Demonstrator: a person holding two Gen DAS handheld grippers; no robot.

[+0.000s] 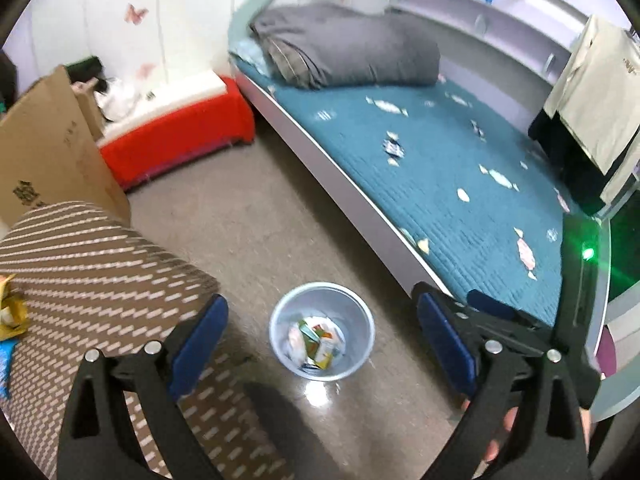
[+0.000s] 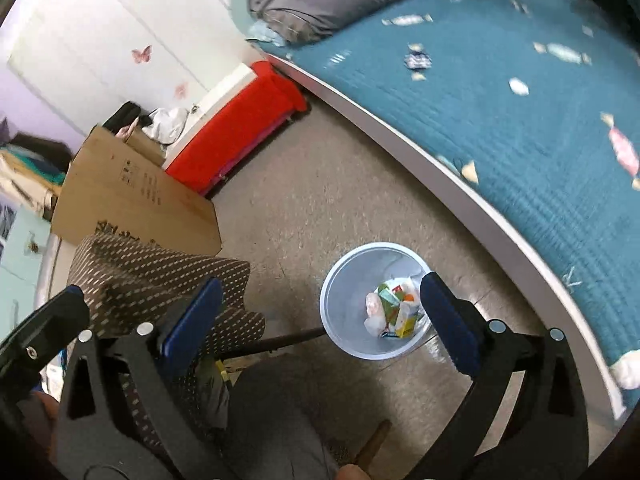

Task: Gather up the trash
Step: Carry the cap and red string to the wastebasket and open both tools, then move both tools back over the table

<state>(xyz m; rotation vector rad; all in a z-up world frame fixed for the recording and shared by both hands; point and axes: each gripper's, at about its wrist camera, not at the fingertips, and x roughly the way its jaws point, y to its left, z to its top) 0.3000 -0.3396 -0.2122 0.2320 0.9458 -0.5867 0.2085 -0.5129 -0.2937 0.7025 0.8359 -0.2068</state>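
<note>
A pale blue waste bin (image 1: 322, 337) stands on the floor and holds several crumpled wrappers and small cartons (image 1: 316, 342); it also shows in the right wrist view (image 2: 352, 300). My left gripper (image 1: 322, 334) is open and empty, high above the bin. My right gripper (image 2: 320, 316) is open and empty, also above the bin, its right finger overlapping the bin's rim. A yellow wrapper (image 1: 10, 312) lies on the patterned seat at the far left.
A bed with a teal candy-print cover (image 1: 460, 168) and grey pillow (image 1: 344, 52) is to the right. A brown patterned seat (image 1: 92, 280), a cardboard box (image 1: 52, 152) and a red bench (image 1: 180, 136) are to the left.
</note>
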